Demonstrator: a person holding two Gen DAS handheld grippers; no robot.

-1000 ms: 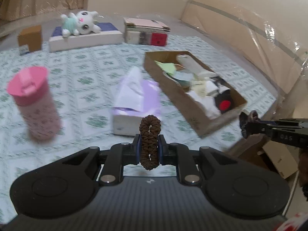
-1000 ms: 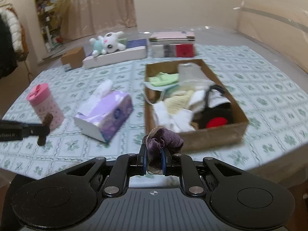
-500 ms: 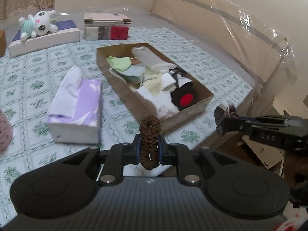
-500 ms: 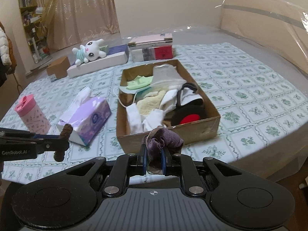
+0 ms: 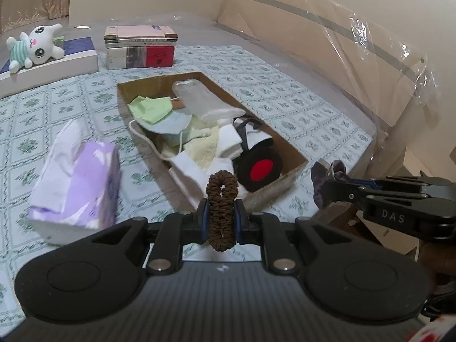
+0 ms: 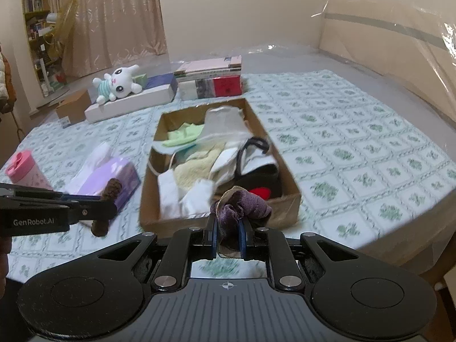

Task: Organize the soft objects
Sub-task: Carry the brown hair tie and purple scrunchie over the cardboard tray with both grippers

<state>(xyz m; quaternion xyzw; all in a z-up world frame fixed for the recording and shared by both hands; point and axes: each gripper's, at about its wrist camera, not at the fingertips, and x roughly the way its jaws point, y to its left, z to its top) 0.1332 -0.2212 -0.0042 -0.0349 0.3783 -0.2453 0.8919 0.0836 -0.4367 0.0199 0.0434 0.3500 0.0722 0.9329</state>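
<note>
Now both hands have swung toward the cardboard box (image 5: 296, 168) on the bed (image 6: 356, 142): a second ago the left view took in the pink cup and the tissue box (image 5: 77, 188) ahead, and the open box has since slid to the centre of it, close in front. The left gripper (image 5: 221, 216) is clenched on a brown hair scrunchie (image 5: 222, 199), which stands upright between its fingers (image 5: 201, 219), near the box's near edge. The right gripper (image 6: 228, 239) is clamped on a purple velvet scrunchie (image 6: 242, 202), bunched above its fingers (image 6: 212, 236), also just short of the box's near wall. Neither grip has loosened over that second. The box already holds face masks, pale cloths and a black pouch with a red spot (image 5: 260, 168). To my eye the carry is nearly over; what remains is to bring each scrunchie over the box and let it go.
</note>
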